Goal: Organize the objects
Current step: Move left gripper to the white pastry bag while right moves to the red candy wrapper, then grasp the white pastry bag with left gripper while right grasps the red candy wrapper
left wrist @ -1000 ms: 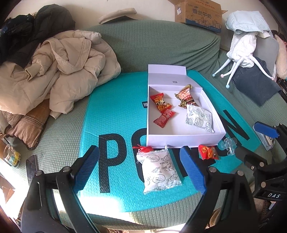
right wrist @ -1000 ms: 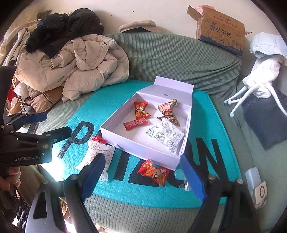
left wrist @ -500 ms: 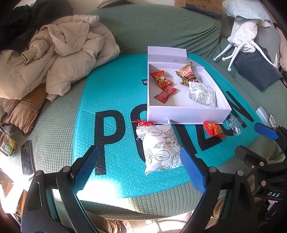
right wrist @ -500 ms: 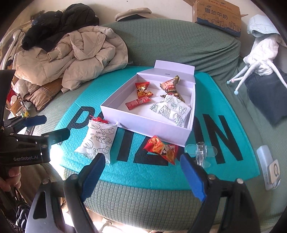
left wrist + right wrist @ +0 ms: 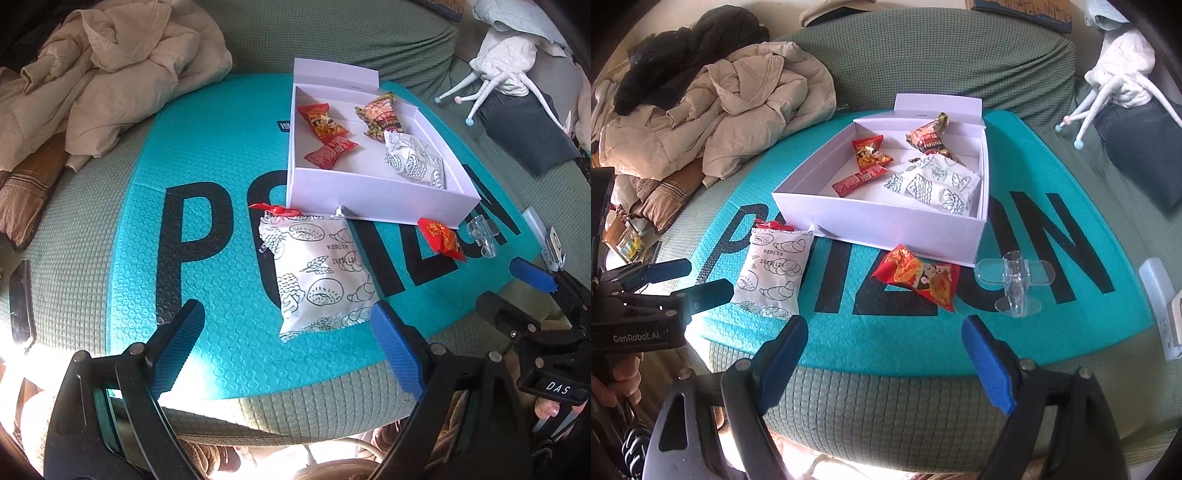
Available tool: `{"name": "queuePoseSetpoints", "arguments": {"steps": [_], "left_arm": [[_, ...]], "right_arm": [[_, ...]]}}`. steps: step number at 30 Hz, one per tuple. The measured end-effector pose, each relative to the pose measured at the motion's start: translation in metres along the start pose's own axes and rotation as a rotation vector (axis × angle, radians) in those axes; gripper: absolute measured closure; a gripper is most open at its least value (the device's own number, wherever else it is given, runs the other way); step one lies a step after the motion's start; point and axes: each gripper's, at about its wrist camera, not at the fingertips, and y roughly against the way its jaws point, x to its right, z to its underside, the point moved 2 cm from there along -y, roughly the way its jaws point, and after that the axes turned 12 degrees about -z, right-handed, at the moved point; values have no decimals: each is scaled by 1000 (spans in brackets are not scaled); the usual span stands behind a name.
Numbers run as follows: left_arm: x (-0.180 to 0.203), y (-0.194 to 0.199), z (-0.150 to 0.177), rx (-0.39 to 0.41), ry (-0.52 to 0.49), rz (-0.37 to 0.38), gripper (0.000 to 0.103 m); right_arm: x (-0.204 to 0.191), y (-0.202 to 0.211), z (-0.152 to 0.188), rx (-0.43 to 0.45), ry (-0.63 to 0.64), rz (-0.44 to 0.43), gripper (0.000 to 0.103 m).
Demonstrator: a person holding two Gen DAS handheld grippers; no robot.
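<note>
Box [image 5: 886, 218] holds four snack packets; two packets lie outside.

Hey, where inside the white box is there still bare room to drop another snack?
In the box, the near-left floor is bare, bordered by the front wall, left wall and the flat red packet. The back right is crowded: brown packet and white pouch touch. Back left holds a red-yellow packet.

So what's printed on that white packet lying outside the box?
Black line drawings of breads and croissants on the white packet, clearest in the left wrist view.
</note>
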Motion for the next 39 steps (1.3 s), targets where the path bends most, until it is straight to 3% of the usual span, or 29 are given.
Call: {"name": "queuePoseSetpoints", "arguments": {"steps": [6,19,25,33,39], "left_arm": [[14,-19,-4,-34,-11,35,12],[32,-69,-13,-114,-15,59,12],[42,-78,-16,-80,-78,28,12],[40,-90,-24,-19,-73,35,4],[35,-92,-23,28,-65,37,2]], "right_arm": [[13,-13,2,3,15,37,17],[39,-43,-9,11,-98,-3,17],[37,-55,-18,15,-95,1,17],[40,-72,-22,10,-121,31,17],[37,-72,-18,60,-109,54,18]]}}
